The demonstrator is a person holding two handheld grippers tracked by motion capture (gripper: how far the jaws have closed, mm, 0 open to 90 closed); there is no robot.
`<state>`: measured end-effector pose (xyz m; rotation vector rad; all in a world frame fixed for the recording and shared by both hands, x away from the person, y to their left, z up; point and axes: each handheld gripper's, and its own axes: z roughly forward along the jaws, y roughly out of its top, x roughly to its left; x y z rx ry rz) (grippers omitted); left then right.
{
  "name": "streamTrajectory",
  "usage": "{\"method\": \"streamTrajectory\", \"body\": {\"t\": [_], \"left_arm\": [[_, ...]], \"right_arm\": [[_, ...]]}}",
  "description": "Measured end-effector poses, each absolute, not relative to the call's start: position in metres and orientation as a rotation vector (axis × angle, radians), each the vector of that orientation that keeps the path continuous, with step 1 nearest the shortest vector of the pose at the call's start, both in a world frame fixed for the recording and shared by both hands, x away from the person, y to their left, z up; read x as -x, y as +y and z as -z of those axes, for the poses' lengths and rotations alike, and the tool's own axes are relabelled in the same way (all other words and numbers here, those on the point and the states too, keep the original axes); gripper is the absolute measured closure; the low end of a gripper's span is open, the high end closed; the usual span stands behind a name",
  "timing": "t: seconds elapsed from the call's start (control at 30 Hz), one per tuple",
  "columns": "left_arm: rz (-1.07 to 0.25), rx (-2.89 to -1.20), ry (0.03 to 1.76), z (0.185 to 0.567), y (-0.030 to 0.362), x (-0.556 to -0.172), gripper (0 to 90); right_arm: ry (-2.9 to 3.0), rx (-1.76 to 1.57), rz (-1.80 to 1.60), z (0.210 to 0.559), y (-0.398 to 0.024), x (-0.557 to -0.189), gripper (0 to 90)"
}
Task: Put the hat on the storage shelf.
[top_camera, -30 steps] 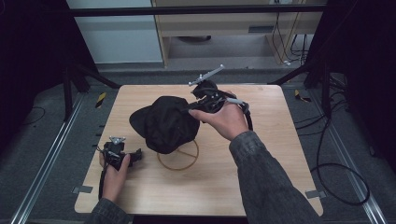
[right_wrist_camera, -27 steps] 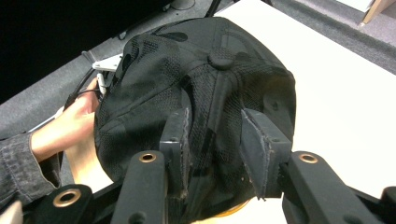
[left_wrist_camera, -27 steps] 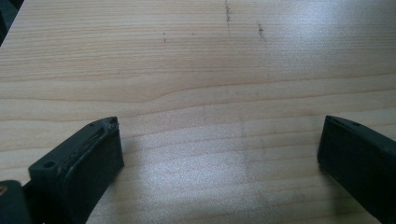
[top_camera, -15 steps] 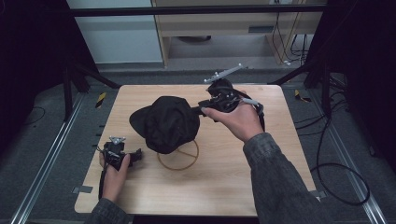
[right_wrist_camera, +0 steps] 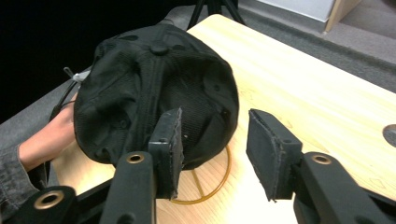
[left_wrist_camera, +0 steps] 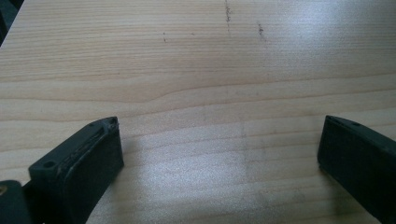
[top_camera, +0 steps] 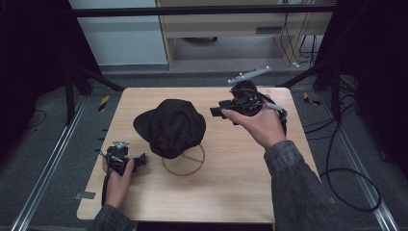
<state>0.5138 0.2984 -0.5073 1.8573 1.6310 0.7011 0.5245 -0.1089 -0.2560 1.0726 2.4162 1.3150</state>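
Note:
A black cap [top_camera: 171,126] sits dome-up in the middle of the wooden table [top_camera: 231,187], over a gold wire ring [top_camera: 188,164]. My right gripper [top_camera: 216,111] hovers just right of the cap, apart from it and pointing at it. Its jaws have just been opening and nothing is between them. In the right gripper view the cap [right_wrist_camera: 154,93] and the ring [right_wrist_camera: 223,179] lie beyond my right gripper [right_wrist_camera: 212,119]. My left gripper [top_camera: 138,160] rests on the table at the cap's front left. In its own view my left gripper [left_wrist_camera: 219,123] stands wide open over bare wood.
A black cable [top_camera: 351,173] trails off the table's right side to the floor. Metal rails [top_camera: 43,173] run along the floor at the left. A yellow-and-black strip [top_camera: 103,102] lies on the floor at the back left.
My right gripper has drawn back to the right, away from the cap's edge, and its jaws stand wider. The cap and the left hand have stayed put.

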Motion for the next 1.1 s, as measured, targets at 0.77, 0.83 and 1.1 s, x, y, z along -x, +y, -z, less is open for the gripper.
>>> {"method": "streamTrajectory", "body": {"t": [0.77,0.83,1.1], "left_arm": [[-0.701,-1.858,1.630,0.507,0.298,-0.514,0.0],[-0.701,-1.859,1.630,0.507,0.298,-0.514,0.0],[-0.701,-1.859,1.630,0.507,0.299,-0.514,0.0]], "right_arm": [[2.153,-1.259,-1.165,0.293,-0.175,-0.520,9.5],[2.153,-1.267,-1.150,0.299,-0.180,-0.518,8.2],[2.140,-1.286,-1.123,0.319,-0.194,-0.513,7.8]]}}
